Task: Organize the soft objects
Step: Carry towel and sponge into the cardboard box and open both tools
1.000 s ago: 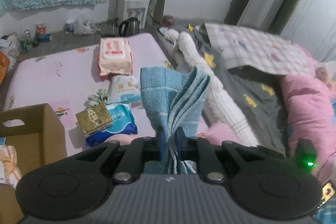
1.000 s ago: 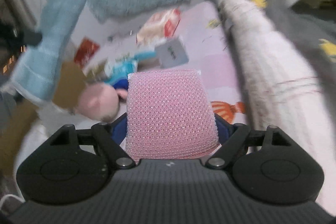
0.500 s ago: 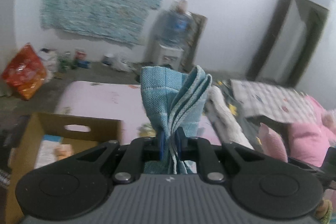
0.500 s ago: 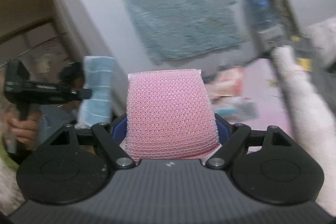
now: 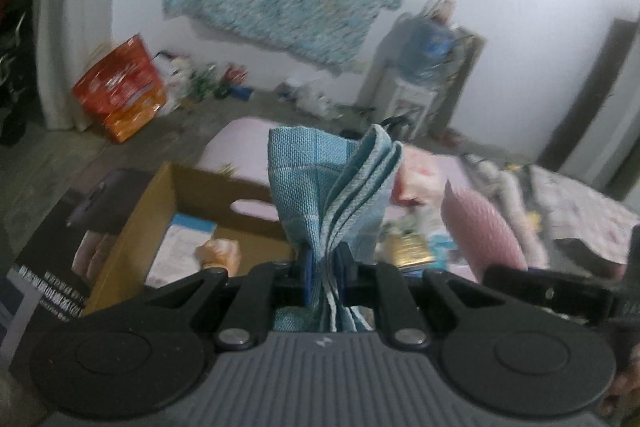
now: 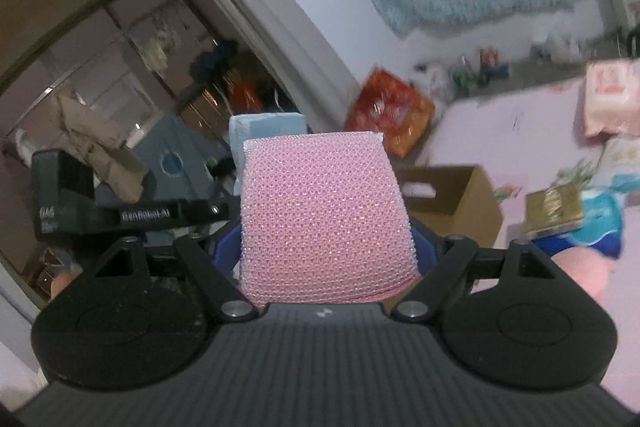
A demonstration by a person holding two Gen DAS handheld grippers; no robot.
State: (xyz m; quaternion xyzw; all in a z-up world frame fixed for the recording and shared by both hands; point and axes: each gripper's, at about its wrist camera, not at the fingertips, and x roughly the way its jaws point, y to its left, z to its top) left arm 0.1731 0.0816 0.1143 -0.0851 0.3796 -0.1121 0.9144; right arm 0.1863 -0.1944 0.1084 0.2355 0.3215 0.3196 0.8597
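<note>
Cardboard box holds a white packet and peach bundle

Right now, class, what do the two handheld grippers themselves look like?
Both the left gripper and the right gripper have a grey ribbed body, black linkage arms with silver pivot screws, round black discs either side and blue finger pads. White lettering marks the left one's side.

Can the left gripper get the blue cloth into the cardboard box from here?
Probably yes. The left gripper is shut on the blue cloth, and the cardboard box sits open-topped just ahead and to its left, with nothing visible in between.
</note>
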